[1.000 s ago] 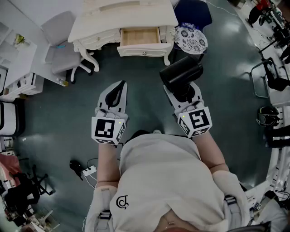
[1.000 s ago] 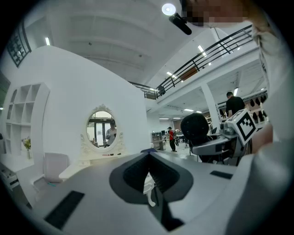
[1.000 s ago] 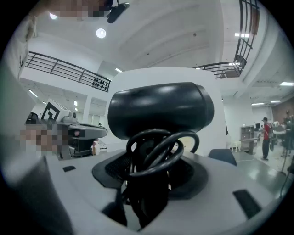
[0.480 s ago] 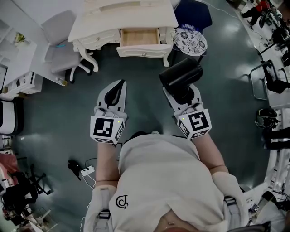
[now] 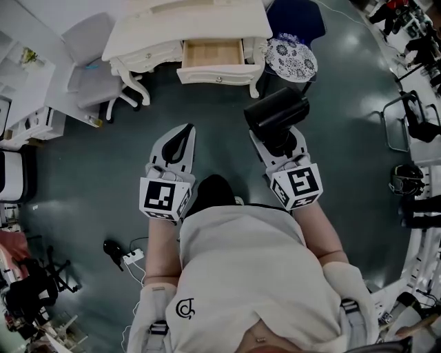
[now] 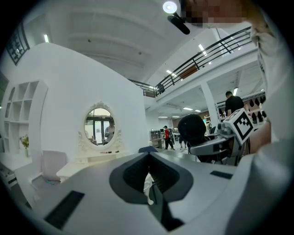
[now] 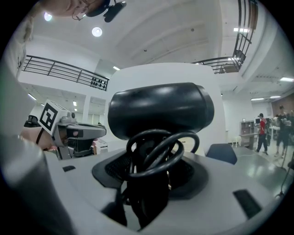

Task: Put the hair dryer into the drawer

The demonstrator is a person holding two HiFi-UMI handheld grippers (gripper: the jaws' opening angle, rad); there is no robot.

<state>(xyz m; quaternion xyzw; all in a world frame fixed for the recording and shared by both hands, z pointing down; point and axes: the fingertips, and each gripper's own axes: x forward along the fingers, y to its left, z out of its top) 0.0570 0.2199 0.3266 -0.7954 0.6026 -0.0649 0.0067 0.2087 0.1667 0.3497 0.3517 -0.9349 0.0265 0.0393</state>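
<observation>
Head view: my right tool [image 5: 278,140] is clamped on the handle of the black hair dryer [image 5: 277,110], which sits in the air at about 1 o'clock from my body, barrel crosswise above the jaws. The drawer [image 5: 212,54] stands pulled out of the white dressing table [image 5: 193,19] at 12 o'clock, well apart from the dryer. My left tool [image 5: 184,132] is at 11 o'clock, jaws together on nothing.

Left gripper view: the two jaws meet along one seam and nothing lies between them. The dryer shows at 2 o'clock, in the other tool.

Right gripper view: the barrel fills the middle and the cord [image 7: 158,153] is looped round the handle just above the jaws. I judge the shell stiff, smooth and a bit slippery, fairly light but top-heavy, so the handle low down is the right hold. The loose cord is the soft part and may catch on the drawer's front.

I cannot tell whether the pads bite bare handle or cord as well. The plug is not visible, and the drawer's depth is hard to judge.
</observation>
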